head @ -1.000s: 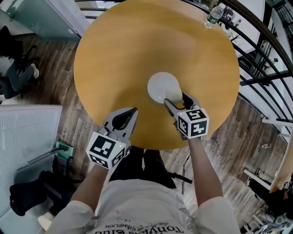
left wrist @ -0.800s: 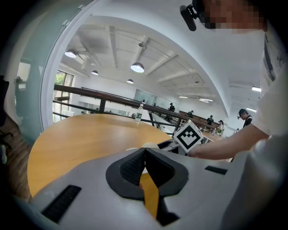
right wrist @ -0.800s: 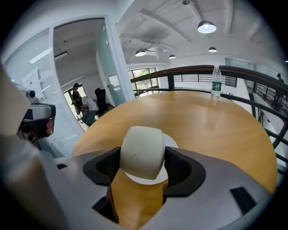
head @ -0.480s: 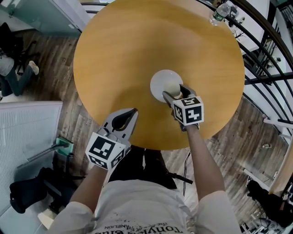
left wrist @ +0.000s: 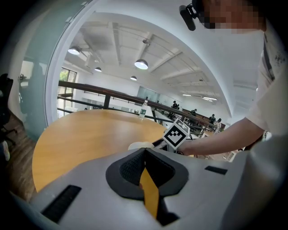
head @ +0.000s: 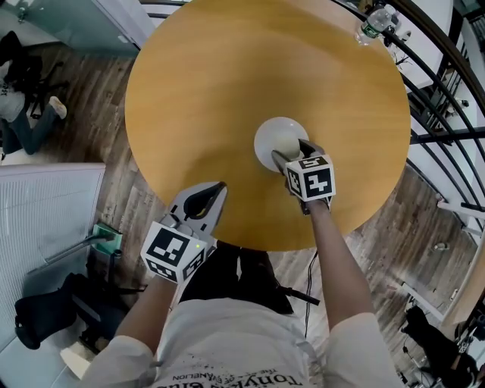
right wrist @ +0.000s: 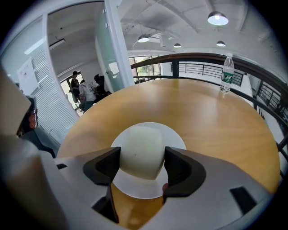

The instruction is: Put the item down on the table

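Observation:
A cream-white rounded item (right wrist: 143, 152) sits between the jaws of my right gripper (right wrist: 142, 164), which is shut on it. The item is over a small white plate (right wrist: 176, 138) in the middle of the round wooden table (right wrist: 211, 117); I cannot tell whether it touches the plate. From the head view, the right gripper (head: 292, 151) reaches over the plate (head: 271, 133) and half hides the item (head: 286, 144). My left gripper (head: 214, 188) hovers at the table's near edge, shut and empty; its jaw tips (left wrist: 144, 150) meet.
A clear water bottle (head: 377, 21) stands at the table's far right edge, also visible in the right gripper view (right wrist: 227, 67). A dark railing (head: 447, 83) curves behind the table. Glass partitions and a white panel (head: 45, 227) lie to the left.
My right gripper has carried the item a little farther forward and right over the plate. The left gripper has stayed in place.

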`<state>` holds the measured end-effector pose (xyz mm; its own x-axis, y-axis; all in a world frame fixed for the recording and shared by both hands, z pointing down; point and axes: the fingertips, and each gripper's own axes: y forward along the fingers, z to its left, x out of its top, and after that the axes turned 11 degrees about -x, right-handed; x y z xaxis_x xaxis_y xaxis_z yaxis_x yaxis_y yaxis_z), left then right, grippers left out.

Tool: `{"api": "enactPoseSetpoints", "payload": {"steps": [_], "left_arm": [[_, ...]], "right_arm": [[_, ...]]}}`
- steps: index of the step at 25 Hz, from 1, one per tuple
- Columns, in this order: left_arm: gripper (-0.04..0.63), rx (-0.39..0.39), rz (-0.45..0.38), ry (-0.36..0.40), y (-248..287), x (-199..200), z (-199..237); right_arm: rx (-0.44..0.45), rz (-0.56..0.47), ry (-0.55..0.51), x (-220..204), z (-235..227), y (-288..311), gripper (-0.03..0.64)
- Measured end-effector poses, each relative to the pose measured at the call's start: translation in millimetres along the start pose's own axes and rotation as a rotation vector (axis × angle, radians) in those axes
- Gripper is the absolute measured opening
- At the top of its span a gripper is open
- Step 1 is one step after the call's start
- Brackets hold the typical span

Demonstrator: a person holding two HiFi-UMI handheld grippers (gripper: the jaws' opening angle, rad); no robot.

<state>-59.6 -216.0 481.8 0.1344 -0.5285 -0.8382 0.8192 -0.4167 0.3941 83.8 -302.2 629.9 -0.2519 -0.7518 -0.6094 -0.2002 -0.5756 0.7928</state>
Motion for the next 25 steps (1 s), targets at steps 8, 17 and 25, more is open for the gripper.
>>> {"api": "enactPoseSetpoints", "payload": {"steps": [8, 17, 25], "left_arm": [[0.023, 0.009, 0.004, 0.000, -2.3, -1.5, 4.6], [0.023, 0.016, 0.000, -0.006, -5.2, -1.5, 9.8], [0.023, 0.020, -0.006, -0.006, -6.5, -1.3, 9.4]], "right_arm": [[-0.006, 0.036, -0.027, -1.3, -0.4, 10.1, 0.322], [-0.009, 0.086, -0.063, -6.9, 3.3, 19.9, 0.322], [-0.007, 0.102, -0.099, -7.4, 3.9, 21.2, 0.324]]}}
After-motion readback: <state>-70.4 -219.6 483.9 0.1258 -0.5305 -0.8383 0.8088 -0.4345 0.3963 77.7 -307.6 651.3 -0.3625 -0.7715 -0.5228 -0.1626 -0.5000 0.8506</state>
